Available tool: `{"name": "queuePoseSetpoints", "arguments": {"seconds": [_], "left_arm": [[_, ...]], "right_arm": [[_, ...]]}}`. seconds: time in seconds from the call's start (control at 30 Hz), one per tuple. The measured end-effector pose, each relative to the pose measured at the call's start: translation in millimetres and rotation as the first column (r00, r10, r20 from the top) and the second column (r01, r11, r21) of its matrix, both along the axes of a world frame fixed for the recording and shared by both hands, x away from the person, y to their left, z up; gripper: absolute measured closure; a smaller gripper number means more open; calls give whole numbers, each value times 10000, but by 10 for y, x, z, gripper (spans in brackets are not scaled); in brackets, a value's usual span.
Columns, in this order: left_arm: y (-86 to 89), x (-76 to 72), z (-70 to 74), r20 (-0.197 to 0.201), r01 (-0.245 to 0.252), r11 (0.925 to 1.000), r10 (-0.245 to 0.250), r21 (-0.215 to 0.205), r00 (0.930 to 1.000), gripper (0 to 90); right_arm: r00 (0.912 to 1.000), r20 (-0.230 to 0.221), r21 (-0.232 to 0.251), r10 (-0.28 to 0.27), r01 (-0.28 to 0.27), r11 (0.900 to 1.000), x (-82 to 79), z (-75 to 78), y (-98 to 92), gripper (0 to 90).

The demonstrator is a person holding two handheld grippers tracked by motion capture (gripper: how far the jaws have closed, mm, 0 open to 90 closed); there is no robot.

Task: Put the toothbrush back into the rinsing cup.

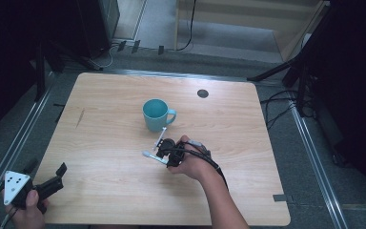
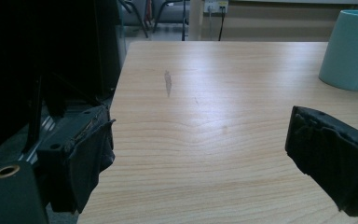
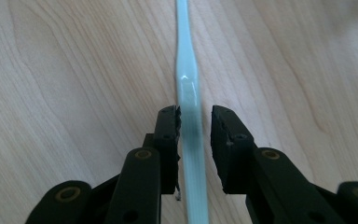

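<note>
Right gripper straddles a pale toothbrush near the mug; left gripper waits open at the table's corner.

High view: the right gripper point(image 1: 163, 151) sits mid-table, just in front of the teal mug point(image 1: 155, 115), with the toothbrush point(image 1: 154, 156) lying under it on the table point(image 1: 105, 143). The left gripper point(image 1: 52, 177) hangs at the near left corner, well apart.
Left gripper view: its jaws stand wide apart over bare wood, the mug point(image 2: 351, 50) far right.
Right gripper view: the toothbrush handle point(image 3: 188, 93) runs between the jaws, touching the left one, a gap at the right; not clamped.
</note>
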State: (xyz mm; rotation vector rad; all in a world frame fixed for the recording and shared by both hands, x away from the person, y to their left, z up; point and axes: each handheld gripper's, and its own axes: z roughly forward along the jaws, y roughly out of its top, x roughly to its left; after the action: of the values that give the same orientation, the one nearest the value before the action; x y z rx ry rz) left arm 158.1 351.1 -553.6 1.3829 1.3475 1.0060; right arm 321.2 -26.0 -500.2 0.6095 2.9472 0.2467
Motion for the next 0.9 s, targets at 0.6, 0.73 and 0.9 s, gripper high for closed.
{"name": "queuePoseSetpoints", "arguments": {"seconds": [0.6, 0.73, 0.9], "left_arm": [[2, -4, 0, 4, 17, 10000, -17, -38, 10000, 80], [1, -3, 0, 7, 17, 10000, -17, -33, 10000, 80], [-5, -2, 0, 0, 5, 10000, -5, -5, 10000, 80]], "right_arm": [[9993, 356, -497, -73, 90, 9987, 52, -44, 117, 795], [9980, 278, 554, -563, 547, 9970, 72, 48, 44, 795], [9930, 476, 2031, -1078, 960, 9744, 94, 200, -110, 795]]}}
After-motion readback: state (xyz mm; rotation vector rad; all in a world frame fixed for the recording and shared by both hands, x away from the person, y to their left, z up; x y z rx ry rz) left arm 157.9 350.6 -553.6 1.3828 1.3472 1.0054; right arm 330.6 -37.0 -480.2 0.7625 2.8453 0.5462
